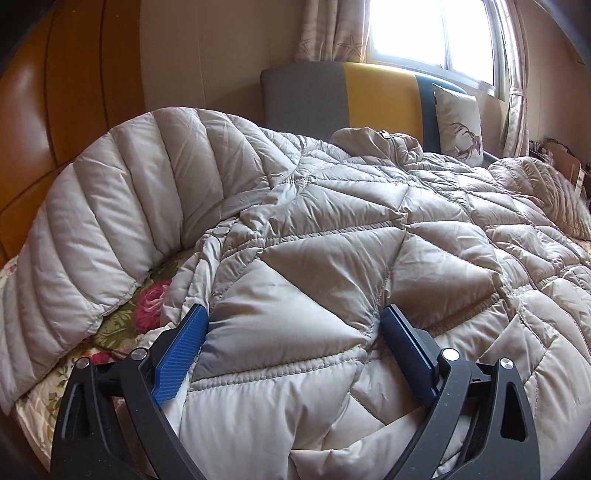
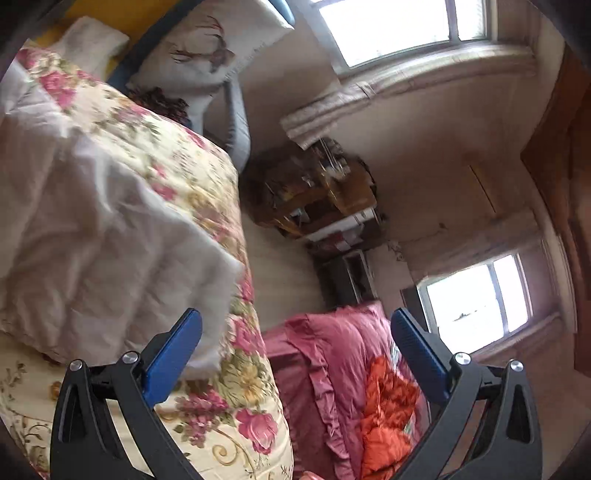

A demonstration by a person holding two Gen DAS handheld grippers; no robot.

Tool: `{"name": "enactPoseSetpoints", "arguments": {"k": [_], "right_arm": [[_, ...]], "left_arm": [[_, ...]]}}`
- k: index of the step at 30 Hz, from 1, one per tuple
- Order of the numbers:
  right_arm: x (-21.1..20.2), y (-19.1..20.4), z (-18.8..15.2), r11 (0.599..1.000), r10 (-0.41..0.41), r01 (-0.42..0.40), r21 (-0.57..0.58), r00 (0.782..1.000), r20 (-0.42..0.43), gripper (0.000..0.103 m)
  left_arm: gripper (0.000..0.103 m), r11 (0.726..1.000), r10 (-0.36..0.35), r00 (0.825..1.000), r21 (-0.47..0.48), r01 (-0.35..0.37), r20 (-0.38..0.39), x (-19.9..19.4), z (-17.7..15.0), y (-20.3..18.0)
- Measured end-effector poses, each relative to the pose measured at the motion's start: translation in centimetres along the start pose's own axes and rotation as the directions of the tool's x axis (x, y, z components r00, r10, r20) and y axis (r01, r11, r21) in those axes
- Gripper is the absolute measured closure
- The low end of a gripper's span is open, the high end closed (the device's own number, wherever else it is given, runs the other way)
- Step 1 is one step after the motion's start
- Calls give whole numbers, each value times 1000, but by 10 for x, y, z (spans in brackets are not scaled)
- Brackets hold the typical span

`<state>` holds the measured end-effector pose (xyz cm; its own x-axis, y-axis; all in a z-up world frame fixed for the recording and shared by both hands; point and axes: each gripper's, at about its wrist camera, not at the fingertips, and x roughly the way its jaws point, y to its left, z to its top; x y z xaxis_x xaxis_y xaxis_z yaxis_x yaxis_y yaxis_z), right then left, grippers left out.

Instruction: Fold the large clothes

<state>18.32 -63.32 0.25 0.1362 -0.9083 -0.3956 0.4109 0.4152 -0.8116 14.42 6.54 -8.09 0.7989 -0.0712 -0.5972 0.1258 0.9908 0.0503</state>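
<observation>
The left gripper [image 1: 293, 325] gapes wide, low over the near hem of the coat [image 1: 332, 229], fabric bulging between its fingers; the coat's length runs straight ahead toward the headboard [image 1: 332, 92]. The right gripper [image 2: 295, 332], also wide open and empty, points off the bed [image 2: 207, 424] edge, so left looks nearer

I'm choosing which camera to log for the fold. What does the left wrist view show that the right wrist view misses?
Only the left wrist view shows the whole jacket spread flat, its sleeve curving out on the left, its collar near the headboard, with the open left gripper over the hem. Only the right wrist view shows the floor, a red quilt, cluttered shelves and the open right gripper off the bed's edge. Both show the floral bedspread, deer pillow and a window.
</observation>
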Motion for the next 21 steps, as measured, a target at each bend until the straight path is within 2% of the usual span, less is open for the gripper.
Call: {"name": "enactPoseSetpoints", "arguments": {"k": [1, 3, 5, 7, 8, 10, 13, 14, 15, 16, 18, 19, 21], "right_arm": [[5, -10, -7, 996, 33, -30, 89, 999, -36, 2], [0, -21, -24, 951, 202, -187, 247, 979, -36, 2], [-15, -16, -43, 844, 410, -393, 364, 912, 34, 2], [-32, 1, -51, 745, 543, -527, 408, 835, 88, 2], [-45, 13, -52, 714, 579, -567, 411, 808, 109, 2], [-79, 47, -43, 673, 631, -628, 391, 763, 141, 2], [-151, 89, -21, 642, 684, -718, 268, 695, 224, 2], [-178, 99, -15, 624, 703, -748, 227, 664, 253, 2], [-203, 106, -10, 593, 730, -784, 184, 620, 288, 2], [-231, 115, -5, 552, 760, -822, 138, 564, 323, 2], [-276, 133, 2, 490, 806, -870, 56, 477, 352, 2], [-298, 146, 6, 465, 829, -885, 12, 440, 345, 2], [-323, 172, 9, 429, 861, -903, -30, 398, 316, 2]], "left_arm": [[9, 1000, 0, 1000, 0, 0, 0, 0, 0, 0], [9, 1000, 1, 1000, 0, -1, 1, 0, 0, -1], [9, 1000, 1, 1000, 2, -1, 1, 0, 0, -1], [9, 1000, 4, 1000, 4, -4, 0, 0, 0, -1], [9, 1000, 7, 1000, 5, -7, -1, 0, 0, -2], [9, 1000, 11, 1000, 8, -11, -3, 0, 1, -2], [9, 1000, 15, 1000, 11, -15, -3, 0, 1, -3], [9, 1000, 15, 1000, 11, -15, -3, 0, 1, -3], [9, 1000, 14, 1000, 11, -14, -3, 0, 1, -3], [9, 1000, 15, 1000, 12, -15, -2, 0, 1, -3], [9, 1000, 15, 1000, 11, -15, -2, 0, 2, -3], [9, 1000, 14, 1000, 11, -14, -2, 0, 2, -3], [9, 1000, 13, 1000, 10, -13, -4, 1, 2, -3]]}}
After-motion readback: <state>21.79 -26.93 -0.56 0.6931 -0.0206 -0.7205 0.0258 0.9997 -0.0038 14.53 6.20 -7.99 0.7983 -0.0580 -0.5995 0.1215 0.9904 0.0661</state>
